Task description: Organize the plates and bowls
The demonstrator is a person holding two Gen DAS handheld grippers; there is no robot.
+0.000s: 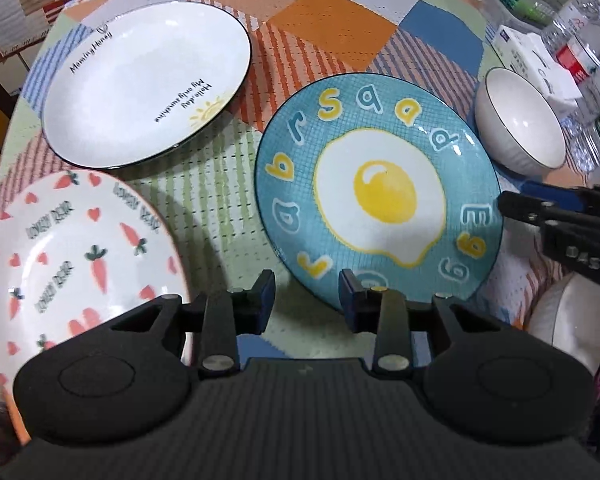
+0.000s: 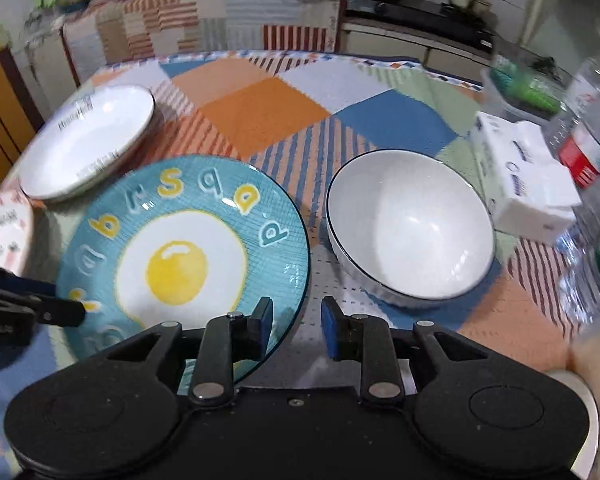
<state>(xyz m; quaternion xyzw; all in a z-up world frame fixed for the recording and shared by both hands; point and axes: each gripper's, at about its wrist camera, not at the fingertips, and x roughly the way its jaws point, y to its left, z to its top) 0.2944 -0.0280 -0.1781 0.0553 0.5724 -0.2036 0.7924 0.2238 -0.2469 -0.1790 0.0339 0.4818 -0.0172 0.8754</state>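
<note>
A blue plate with a fried-egg picture [image 1: 380,200] lies mid-table; it also shows in the right wrist view [image 2: 184,256]. A white plate with writing [image 1: 148,84] [image 2: 88,144] lies at the back left. A white plate with a carrot print [image 1: 76,264] [image 2: 4,228] lies at the front left. A white bowl [image 1: 520,124] [image 2: 410,224] stands right of the blue plate. A second white bowl [image 1: 568,332] shows at the front right. My left gripper [image 1: 307,300] is open and empty by the blue plate's near edge. My right gripper [image 2: 296,320] is open and empty between the blue plate and the bowl.
A patchwork cloth [image 2: 260,112] covers the table. A tissue box [image 2: 520,176], water bottles [image 2: 592,152] and a clear tub with green items [image 2: 520,88] stand along the right side. A cloth-covered cabinet [image 2: 204,20] stands behind the table.
</note>
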